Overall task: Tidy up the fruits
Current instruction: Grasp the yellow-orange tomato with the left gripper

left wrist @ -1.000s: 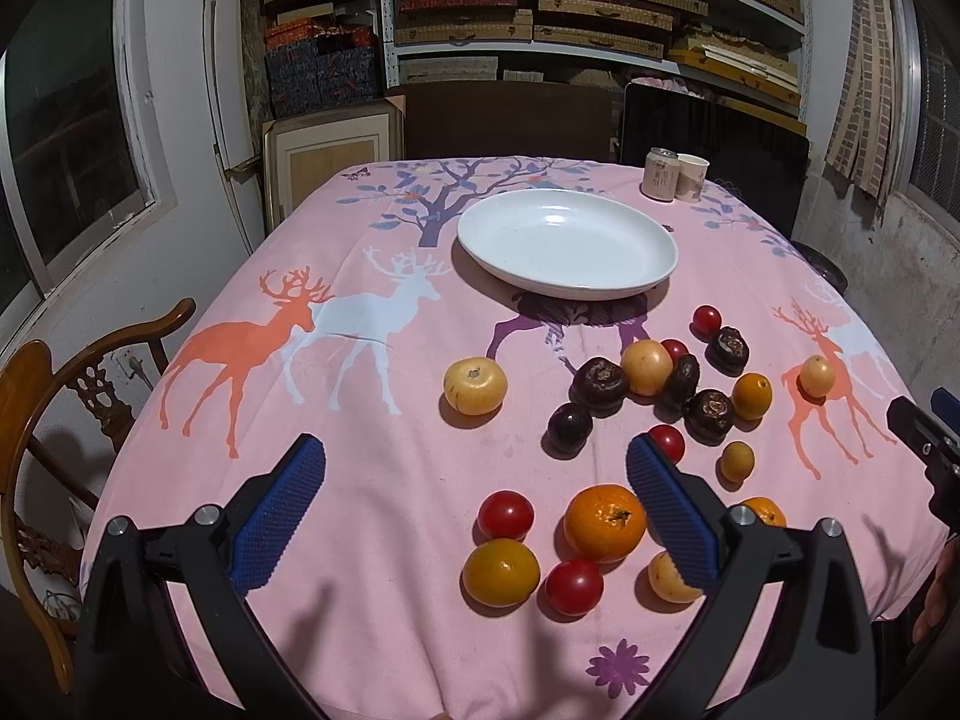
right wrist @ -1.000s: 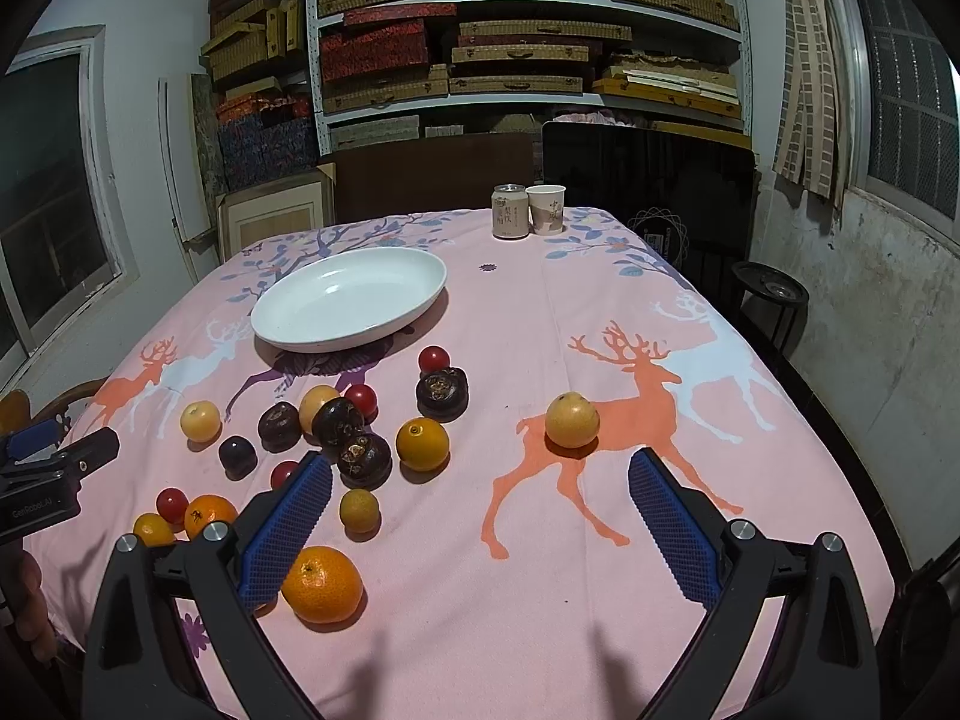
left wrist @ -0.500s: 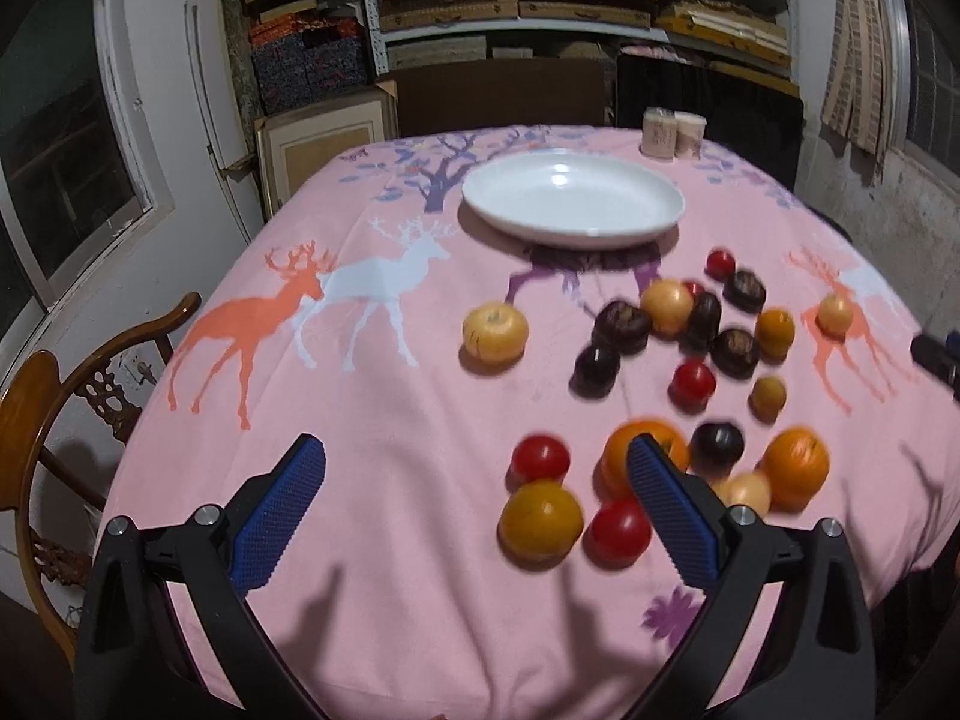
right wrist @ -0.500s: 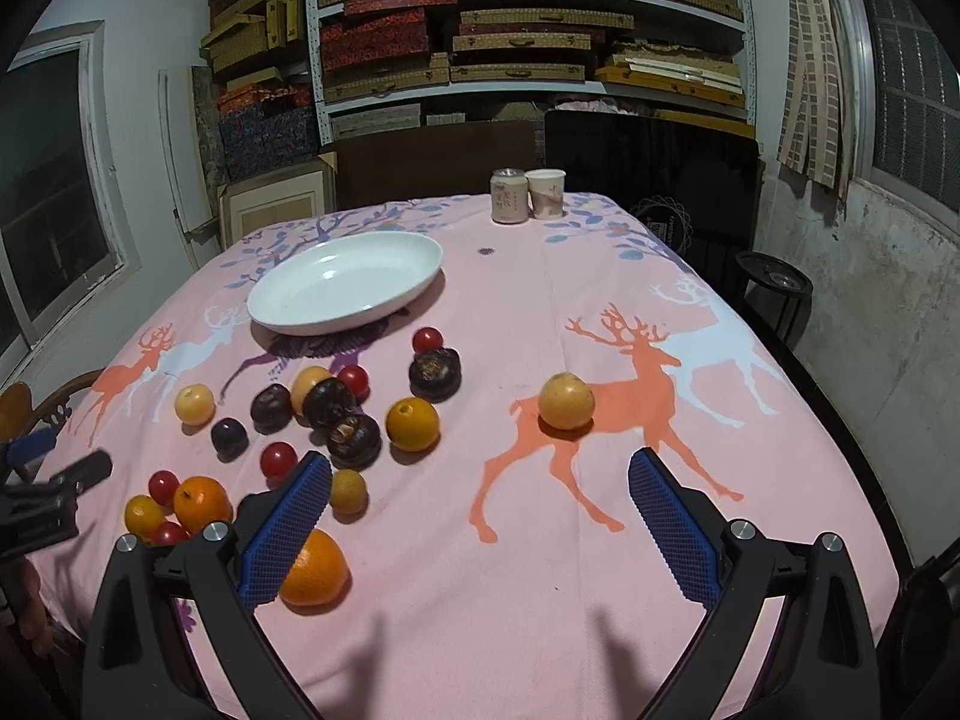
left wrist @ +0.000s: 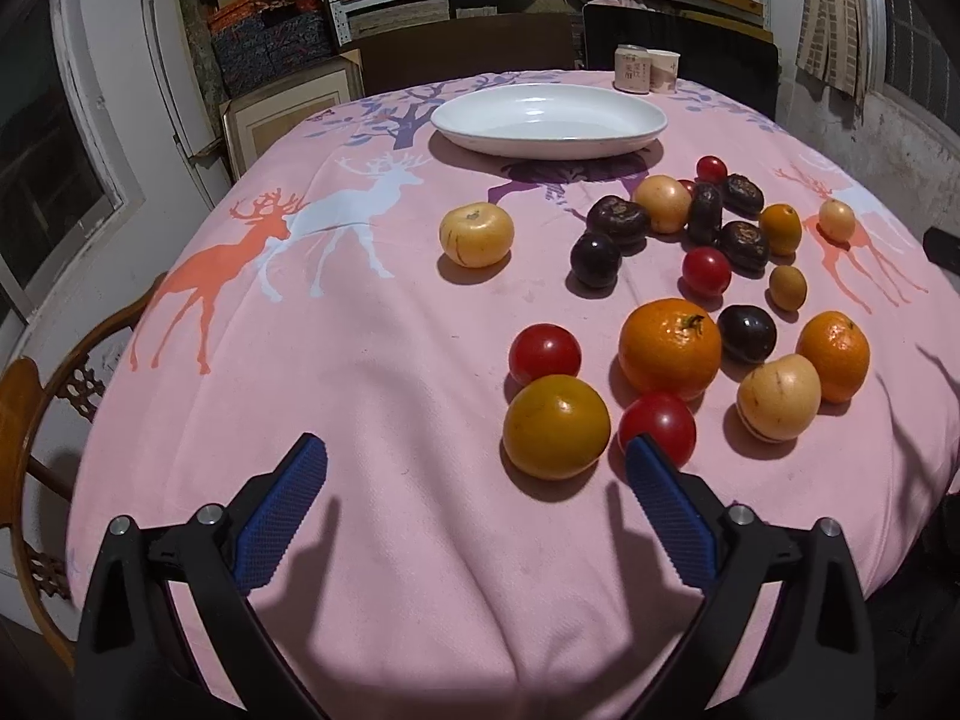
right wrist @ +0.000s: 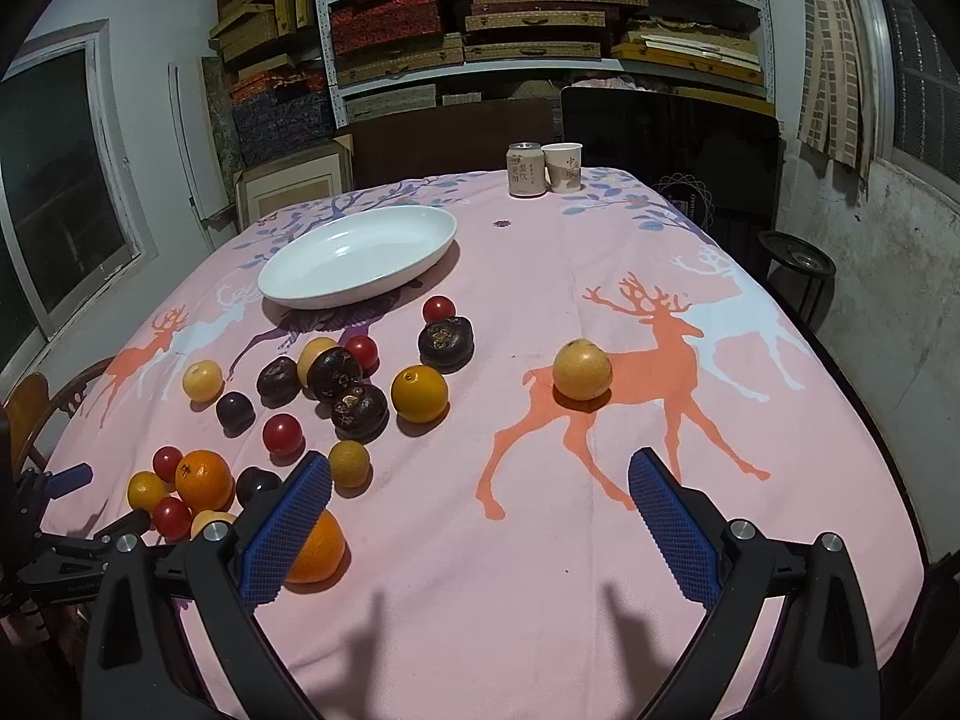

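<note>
A table (left wrist: pixel 336 396) draped in pink deer-print cloth is set with an empty white plate (left wrist: pixel 549 119) at its far side, and the fruits (left wrist: pixel 669 345) are scattered loose just in front of it. The left gripper (left wrist: pixel 476 489) is held spread wide, its jaws having just been closing with nothing between them, a yellow-orange fruit (left wrist: pixel 556 426) lying just ahead. The right gripper (right wrist: pixel 480 507) is held released over bare cloth.

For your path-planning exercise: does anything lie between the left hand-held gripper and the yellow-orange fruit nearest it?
Nothing visible does. The left hand-held gripper is open and empty, with only bare pink tablecloth between it and the yellow-orange fruit. A red tomato sits close beside that fruit, by the right finger's tip.
</note>
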A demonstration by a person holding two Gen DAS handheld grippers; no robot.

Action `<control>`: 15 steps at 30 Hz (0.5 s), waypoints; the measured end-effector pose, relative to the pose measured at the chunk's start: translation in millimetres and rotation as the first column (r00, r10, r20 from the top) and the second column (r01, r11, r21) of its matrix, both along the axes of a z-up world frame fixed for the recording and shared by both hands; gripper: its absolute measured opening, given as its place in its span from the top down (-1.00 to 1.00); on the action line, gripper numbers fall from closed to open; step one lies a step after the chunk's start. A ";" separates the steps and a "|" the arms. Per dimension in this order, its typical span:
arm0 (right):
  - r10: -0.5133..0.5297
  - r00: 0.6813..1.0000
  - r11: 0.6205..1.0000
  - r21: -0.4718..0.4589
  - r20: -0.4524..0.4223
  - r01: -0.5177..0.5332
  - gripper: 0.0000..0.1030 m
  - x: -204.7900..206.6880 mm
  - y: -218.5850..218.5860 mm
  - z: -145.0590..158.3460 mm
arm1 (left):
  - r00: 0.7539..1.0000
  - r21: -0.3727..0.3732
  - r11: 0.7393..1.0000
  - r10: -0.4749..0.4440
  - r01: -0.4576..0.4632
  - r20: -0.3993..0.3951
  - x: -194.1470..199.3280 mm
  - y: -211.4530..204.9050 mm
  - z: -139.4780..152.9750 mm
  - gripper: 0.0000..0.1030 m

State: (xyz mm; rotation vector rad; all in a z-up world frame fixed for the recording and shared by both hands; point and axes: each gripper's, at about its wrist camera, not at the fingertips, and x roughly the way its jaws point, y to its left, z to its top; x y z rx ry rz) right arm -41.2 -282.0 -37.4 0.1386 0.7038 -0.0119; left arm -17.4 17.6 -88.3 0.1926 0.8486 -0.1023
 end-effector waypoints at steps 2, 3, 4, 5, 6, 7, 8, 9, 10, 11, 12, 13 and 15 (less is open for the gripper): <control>0.004 1.000 1.000 0.006 -0.006 -0.004 -0.93 0.4 -0.9 -1.4 | 1.000 -0.032 0.999 -0.025 0.024 -0.018 3.3 -2.4 -4.2 -0.32; 0.006 1.000 1.000 0.006 -0.008 -0.006 -0.93 0.3 -1.4 -1.7 | 0.999 -0.034 0.999 -0.030 0.029 -0.028 5.4 -5.3 -6.9 -0.12; 0.011 1.000 1.000 0.006 -0.009 -0.011 -0.93 0.5 -1.0 -2.3 | 0.999 -0.020 0.999 -0.034 0.033 -0.035 7.4 -9.4 -10.7 -0.05; 0.017 1.000 1.000 0.002 -0.011 -0.017 -0.93 0.8 -0.2 -2.8 | 0.999 -0.004 0.999 -0.040 0.039 -0.028 7.7 -13.5 -13.3 0.02; 0.025 1.000 1.000 -0.001 -0.012 -0.025 -0.93 0.8 0.7 -3.1 | 0.999 0.010 0.999 -0.048 0.048 -0.010 6.7 -17.0 -13.3 0.10; 0.030 0.999 1.000 -0.005 -0.011 -0.031 -0.93 0.4 1.5 -3.6 | 0.998 0.022 0.998 -0.061 0.061 0.000 5.8 -20.6 -13.4 0.18; 0.039 0.999 0.999 -0.011 -0.012 -0.039 -0.93 -0.1 2.8 -3.8 | 0.998 0.021 0.997 -0.068 0.068 0.002 5.2 -21.6 -13.7 0.27; 0.047 0.999 0.999 -0.014 -0.010 -0.048 -0.93 -0.7 4.1 -4.3 | 0.998 0.018 0.997 -0.070 0.070 0.006 4.5 -21.4 -13.2 0.27; 0.062 0.998 0.998 -0.018 -0.010 -0.062 -0.93 -1.3 5.9 -4.9 | 0.997 0.001 0.997 -0.071 0.071 0.006 4.6 -19.3 -12.7 0.27; 0.078 0.997 0.997 -0.021 -0.010 -0.078 -0.92 -1.9 7.8 -5.3 | 0.997 -0.018 0.997 -0.072 0.072 0.005 4.6 -16.2 -11.9 0.28; 0.094 0.996 0.995 -0.023 -0.009 -0.094 -0.89 -2.7 9.9 -6.3 | 0.998 -0.030 0.997 -0.070 0.071 0.003 4.7 -13.5 -11.2 0.28; 0.119 0.993 0.993 -0.024 -0.011 -0.119 -0.82 -3.0 12.9 -7.7 | 0.997 -0.041 0.996 -0.075 0.075 0.005 4.2 -11.7 -10.3 0.28; 0.173 0.985 0.985 -0.016 -0.022 -0.173 -0.72 -3.8 19.4 -11.5 | 0.996 -0.039 0.996 -0.082 0.083 0.016 1.2 -11.8 -7.5 0.29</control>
